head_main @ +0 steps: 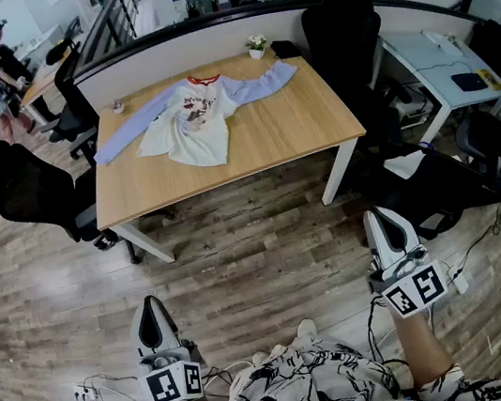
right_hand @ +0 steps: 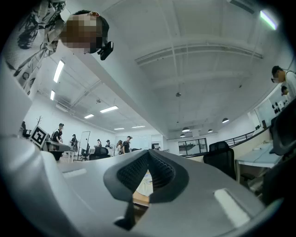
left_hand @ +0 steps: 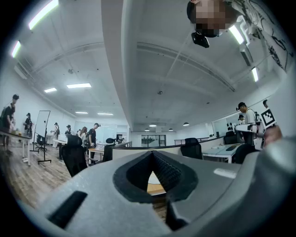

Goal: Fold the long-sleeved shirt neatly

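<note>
Beside the person's patterned top [head_main: 330, 391], the left gripper [head_main: 149, 304] and right gripper [head_main: 379, 216] are hanging, fingers pressed together on nothing. The long-sleeved shirt [head_main: 194, 118] is lying spread, seemingly face up, by the table's [head_main: 287, 136] far edge, well apart from both. The person should be stepping closer and opening the fingers before pinching a sleeve.

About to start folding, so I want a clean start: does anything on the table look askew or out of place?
Only the long-sleeved shirt: it lies spread face up but askew to the edges of the table, one sleeve reaching the left edge. Nothing looks spilled or damaged.
</note>
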